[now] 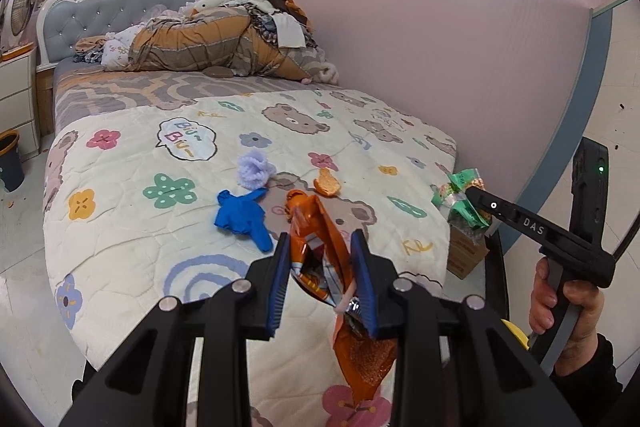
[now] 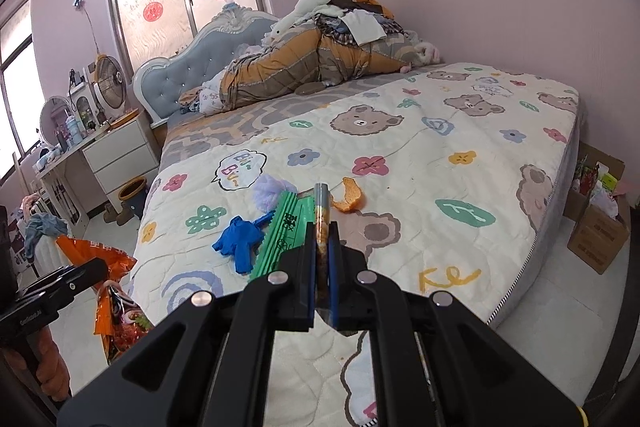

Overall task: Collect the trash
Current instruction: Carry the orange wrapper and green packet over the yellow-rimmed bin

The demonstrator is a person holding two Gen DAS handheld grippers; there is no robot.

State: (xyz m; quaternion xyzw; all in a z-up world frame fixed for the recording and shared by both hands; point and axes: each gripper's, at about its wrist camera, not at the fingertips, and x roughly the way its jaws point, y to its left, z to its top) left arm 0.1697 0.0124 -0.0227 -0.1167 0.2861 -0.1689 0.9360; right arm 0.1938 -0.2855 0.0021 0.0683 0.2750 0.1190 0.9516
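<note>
The left gripper [image 1: 320,279] is clamped on an orange snack bag [image 1: 320,259], which hangs crumpled between its blue pads; it looks light and thin, so the pinch at the middle should be enough. The right gripper [image 2: 322,267] is pressed tight on a green wrapper [image 2: 286,231], flat and probably slippery. Further away on the bear quilt [image 2: 440,163] lie a blue glove [image 2: 240,241], soft and limp, best taken at its bunched middle, a purple fluffy ball [image 2: 270,193], and a curled orange peel [image 2: 352,199], stiffer, to take by its edge
</note>
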